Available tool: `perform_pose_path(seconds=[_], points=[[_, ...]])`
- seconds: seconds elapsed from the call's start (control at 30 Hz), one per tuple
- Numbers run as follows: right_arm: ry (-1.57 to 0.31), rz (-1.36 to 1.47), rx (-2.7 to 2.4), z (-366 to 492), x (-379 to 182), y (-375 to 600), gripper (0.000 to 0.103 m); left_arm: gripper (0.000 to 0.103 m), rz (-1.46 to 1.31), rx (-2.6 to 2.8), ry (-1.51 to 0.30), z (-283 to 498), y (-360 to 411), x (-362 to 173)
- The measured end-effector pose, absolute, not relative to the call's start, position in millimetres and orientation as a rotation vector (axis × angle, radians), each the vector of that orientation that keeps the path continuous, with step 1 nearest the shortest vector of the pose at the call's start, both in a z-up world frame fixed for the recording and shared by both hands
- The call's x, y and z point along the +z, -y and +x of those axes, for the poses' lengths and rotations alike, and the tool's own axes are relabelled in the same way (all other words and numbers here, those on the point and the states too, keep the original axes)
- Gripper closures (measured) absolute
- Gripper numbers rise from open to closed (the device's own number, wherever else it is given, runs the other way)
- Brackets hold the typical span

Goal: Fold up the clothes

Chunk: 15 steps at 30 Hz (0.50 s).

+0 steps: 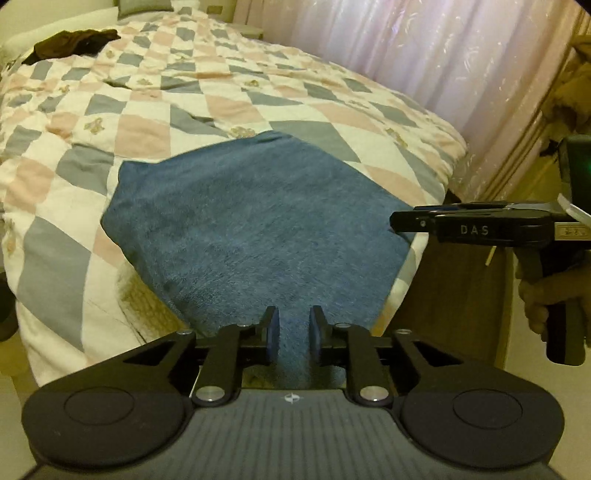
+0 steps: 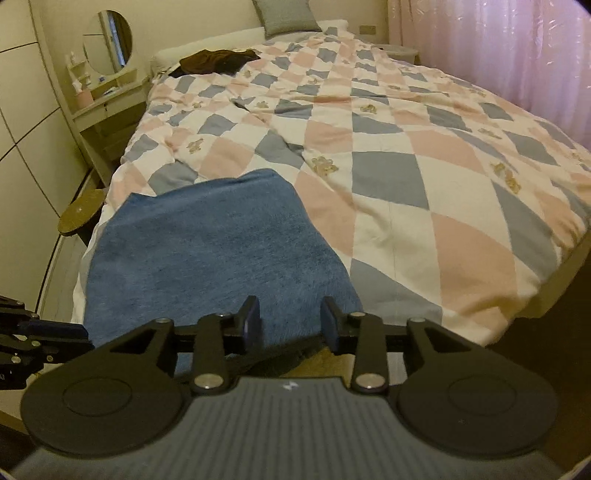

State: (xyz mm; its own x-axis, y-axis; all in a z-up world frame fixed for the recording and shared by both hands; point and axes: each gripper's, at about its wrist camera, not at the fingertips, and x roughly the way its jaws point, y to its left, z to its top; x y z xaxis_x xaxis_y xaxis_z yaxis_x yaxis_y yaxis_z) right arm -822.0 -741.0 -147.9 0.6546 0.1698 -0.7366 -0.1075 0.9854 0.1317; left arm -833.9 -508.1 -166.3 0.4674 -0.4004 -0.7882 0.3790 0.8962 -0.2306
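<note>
A blue fuzzy cloth (image 1: 251, 221) lies flat on the near corner of the bed, its near edge hanging over the bed's end. My left gripper (image 1: 294, 325) stands at that near edge, jaws a little apart, with a strip of the cloth showing in the gap and the pads not pressing it. In the right wrist view the same cloth (image 2: 207, 251) lies ahead and to the left. My right gripper (image 2: 290, 317) is open over its near right corner, holding nothing. The right gripper (image 1: 395, 221) also shows side-on at the cloth's right edge, held by a hand (image 1: 543, 299).
A pink, grey and white checked quilt (image 2: 406, 155) covers the bed. A dark brown garment (image 2: 218, 61) lies near a grey pillow (image 2: 288, 14). Pink curtains (image 1: 406, 55) hang along the right side. A vanity with a round mirror (image 2: 107, 40) stands at the left.
</note>
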Motion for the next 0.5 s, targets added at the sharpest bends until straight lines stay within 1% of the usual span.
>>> perform_pose_path(seconds=[0.07, 0.13, 0.17, 0.23, 0.27, 0.3, 0.37, 0.4, 0.47, 0.5], points=[[-0.837, 0.094, 0.141, -832, -134, 736, 0.07, 0.078, -0.022, -0.474, -0.984, -835, 503, -154], [-0.837, 0.116, 0.11, -842, -121, 731, 0.068, 0.062, -0.003, -0.463, -0.986, -836, 498, -140], [-0.841, 0.137, 0.09, -848, -116, 728, 0.065, 0.052, 0.011, -0.455, -0.994, -835, 495, -133], [-0.851, 0.18, 0.046, -859, -105, 721, 0.059, 0.048, 0.041, -0.454, -1.006, -832, 490, -119], [-0.862, 0.203, 0.014, -865, -100, 715, 0.052, 0.041, 0.059, -0.468, -1.014, -830, 488, -113], [-0.872, 0.22, -0.014, -871, -97, 709, 0.046, 0.031, 0.078, -0.485, -1.02, -829, 485, -108], [-0.871, 0.247, -0.066, -885, -92, 692, 0.041, 0.024, 0.118, -0.523, -1.021, -825, 479, -102], [-0.869, 0.259, -0.094, -892, -89, 683, 0.041, 0.022, 0.142, -0.554, -1.023, -824, 476, -100], [-0.853, 0.277, -0.162, -907, -85, 661, 0.039, 0.021, 0.197, -0.613, -1.03, -820, 468, -98], [-0.845, 0.285, -0.197, -914, -83, 650, 0.036, 0.017, 0.22, -0.64, -1.031, -819, 463, -96]])
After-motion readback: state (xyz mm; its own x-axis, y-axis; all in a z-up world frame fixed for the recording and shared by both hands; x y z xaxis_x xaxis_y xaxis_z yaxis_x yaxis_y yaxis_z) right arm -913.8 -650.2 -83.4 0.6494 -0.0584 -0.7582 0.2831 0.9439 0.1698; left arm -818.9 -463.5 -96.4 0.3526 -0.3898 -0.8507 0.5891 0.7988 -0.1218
